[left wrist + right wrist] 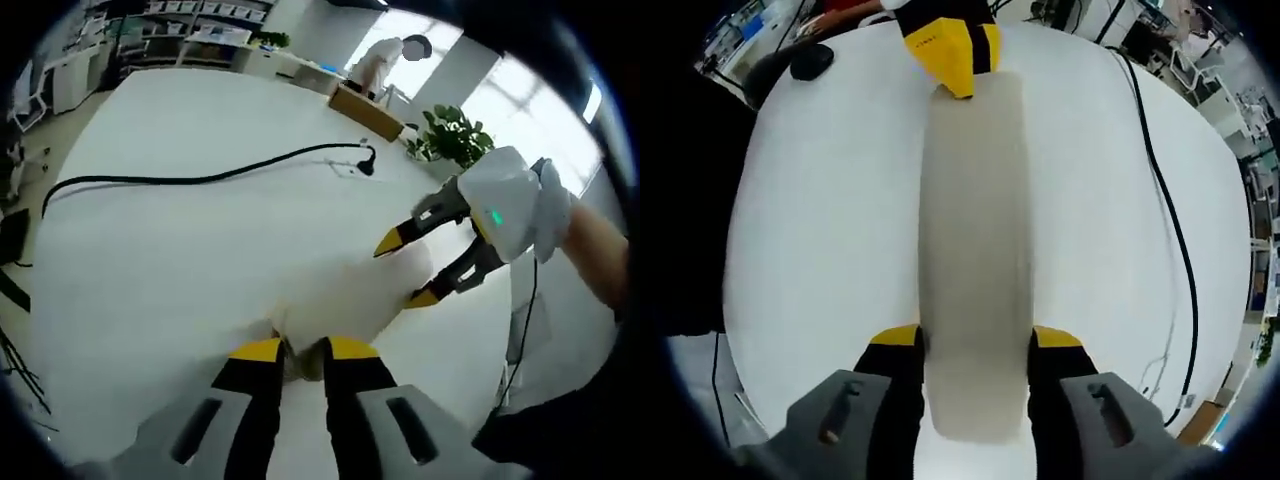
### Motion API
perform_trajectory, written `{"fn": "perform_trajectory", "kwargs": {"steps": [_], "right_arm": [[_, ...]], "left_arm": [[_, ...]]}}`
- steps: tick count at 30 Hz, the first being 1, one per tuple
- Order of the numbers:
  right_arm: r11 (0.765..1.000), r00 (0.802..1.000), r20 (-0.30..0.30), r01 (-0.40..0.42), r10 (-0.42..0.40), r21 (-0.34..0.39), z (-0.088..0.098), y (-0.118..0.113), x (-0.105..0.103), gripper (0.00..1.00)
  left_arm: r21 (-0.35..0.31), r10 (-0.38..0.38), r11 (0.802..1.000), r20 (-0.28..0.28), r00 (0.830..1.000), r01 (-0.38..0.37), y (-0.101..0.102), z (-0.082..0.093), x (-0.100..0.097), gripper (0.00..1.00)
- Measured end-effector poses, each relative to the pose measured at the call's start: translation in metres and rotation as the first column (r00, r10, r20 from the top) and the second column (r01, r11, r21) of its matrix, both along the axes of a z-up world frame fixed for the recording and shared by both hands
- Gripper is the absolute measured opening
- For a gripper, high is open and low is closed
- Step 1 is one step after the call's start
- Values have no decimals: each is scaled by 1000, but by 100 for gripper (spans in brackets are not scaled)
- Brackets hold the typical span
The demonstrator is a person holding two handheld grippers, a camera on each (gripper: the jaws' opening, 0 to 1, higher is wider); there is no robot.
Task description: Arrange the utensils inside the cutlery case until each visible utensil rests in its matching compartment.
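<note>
White and broad, the table is filling most of both views, with an office stretching behind it: shelves with bins at the far wall, bright windows, and a person bending over a desk beyond the table's far edge. A black cable is snaking across the table and ending in a plug near that far edge, and a potted plant is standing past the edge, to the right of the plug.

In the right gripper view, the cutlery case is lying flat on the table as a long, pale, closed box running straight away from the camera. The right gripper is pinching the near end of the case, one yellow-tipped jaw pressing on each long side. At the case's far end the left gripper is touching it with its yellow tips.

In the left gripper view, the left gripper is holding its jaws narrowly apart around the end of the case, which is showing as a pale form just beyond the tips. The right gripper is reaching in from the right with its jaws spread on the case's other end, held by a hand in a white glove. No utensils can be made out.
</note>
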State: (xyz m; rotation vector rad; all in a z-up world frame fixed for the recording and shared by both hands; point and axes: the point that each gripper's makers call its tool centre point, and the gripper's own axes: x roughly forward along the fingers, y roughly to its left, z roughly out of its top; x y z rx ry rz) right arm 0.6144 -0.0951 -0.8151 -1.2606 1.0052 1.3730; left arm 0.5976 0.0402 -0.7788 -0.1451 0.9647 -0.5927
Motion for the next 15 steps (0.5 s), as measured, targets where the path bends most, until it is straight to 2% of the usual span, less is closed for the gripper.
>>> {"fn": "perform_trajectory", "kwargs": {"steps": [3, 7, 12, 15], "right_arm": [[1000, 1000, -12, 3, -3, -3, 0, -1, -1, 38], [1000, 1000, -21, 9, -10, -9, 1, -4, 1, 37], [1000, 998, -61, 6, -8, -24, -3, -6, 0, 38], [1000, 998, -57, 6, -7, -21, -4, -4, 1, 39]], "left_arm": [[-12, 10, 1000, -23, 1000, -10, 1, -5, 0, 15], [-23, 14, 1000, -26, 1000, -15, -1, -5, 2, 15], [-32, 13, 999, -56, 998, -15, -3, -12, 1, 16], [-33, 17, 999, -46, 999, -19, -1, -11, 3, 16]]}}
